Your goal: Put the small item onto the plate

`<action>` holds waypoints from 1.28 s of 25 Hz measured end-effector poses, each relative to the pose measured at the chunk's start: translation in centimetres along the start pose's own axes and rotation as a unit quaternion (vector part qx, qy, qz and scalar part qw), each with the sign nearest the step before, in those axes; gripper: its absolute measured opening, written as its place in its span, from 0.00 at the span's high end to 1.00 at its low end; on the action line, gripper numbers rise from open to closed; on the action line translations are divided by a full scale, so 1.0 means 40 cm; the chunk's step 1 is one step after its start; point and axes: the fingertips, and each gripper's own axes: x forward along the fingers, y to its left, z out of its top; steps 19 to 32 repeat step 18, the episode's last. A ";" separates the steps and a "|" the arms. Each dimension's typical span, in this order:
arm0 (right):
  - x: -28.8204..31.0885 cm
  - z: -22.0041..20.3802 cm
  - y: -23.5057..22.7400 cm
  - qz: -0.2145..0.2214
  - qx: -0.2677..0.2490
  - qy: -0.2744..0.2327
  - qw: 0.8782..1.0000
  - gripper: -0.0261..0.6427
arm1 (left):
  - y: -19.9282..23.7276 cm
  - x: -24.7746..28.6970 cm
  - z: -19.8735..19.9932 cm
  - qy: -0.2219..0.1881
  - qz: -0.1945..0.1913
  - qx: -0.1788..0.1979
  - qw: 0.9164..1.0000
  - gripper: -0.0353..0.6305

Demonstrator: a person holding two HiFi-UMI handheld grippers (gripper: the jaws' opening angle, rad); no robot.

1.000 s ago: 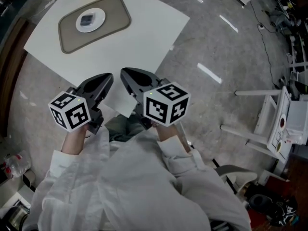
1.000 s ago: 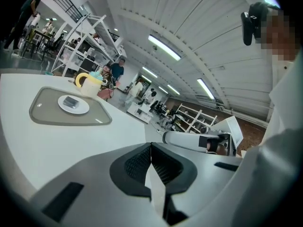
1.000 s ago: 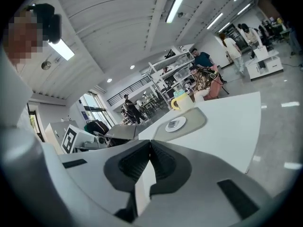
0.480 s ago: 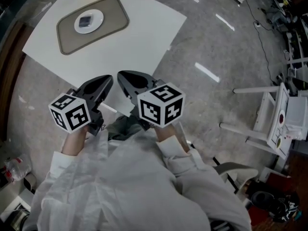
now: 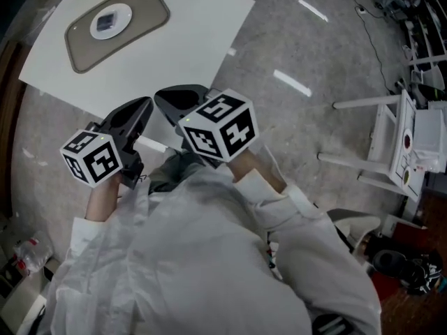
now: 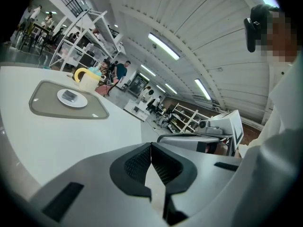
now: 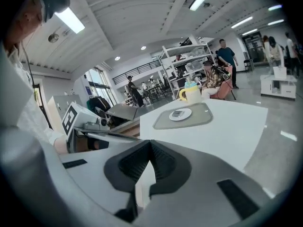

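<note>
A small dark square item (image 5: 105,23) lies on a white plate (image 5: 119,12), which rests on a grey-brown mat (image 5: 147,7) at the far side of the white table. The same item (image 6: 69,95) sits on the plate (image 6: 72,99) in the left gripper view, and the item (image 7: 177,113) shows on the plate (image 7: 180,114) in the right gripper view. My left gripper (image 5: 142,107) and right gripper (image 5: 173,98) hang side by side over the table's near edge, far from the plate. Both are shut with nothing between the jaws.
A yellow-handled mug (image 6: 88,79) stands beyond the mat. The white table (image 5: 181,40) has its near corner under the grippers. White metal frames and a shelf unit (image 5: 412,145) stand on the grey floor to the right. People and shelving fill the hall behind.
Both grippers have drawn back toward my body and away from the table. The plate with the item has slid toward the upper left of the head view.
</note>
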 end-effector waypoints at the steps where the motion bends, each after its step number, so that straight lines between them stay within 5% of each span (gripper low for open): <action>1: -0.004 -0.003 -0.002 -0.001 -0.019 0.011 1.000 0.94 | -0.003 0.005 0.000 0.000 -0.001 0.000 1.000 0.93; 9: -0.019 -0.013 -0.009 -0.001 -0.078 0.052 0.996 0.94 | -0.004 0.012 -0.012 0.009 -0.001 0.002 1.000 0.93; 32: -0.034 -0.021 -0.013 -0.014 -0.064 0.047 0.997 0.94 | -0.008 0.017 -0.003 0.004 -0.002 -0.002 1.000 0.93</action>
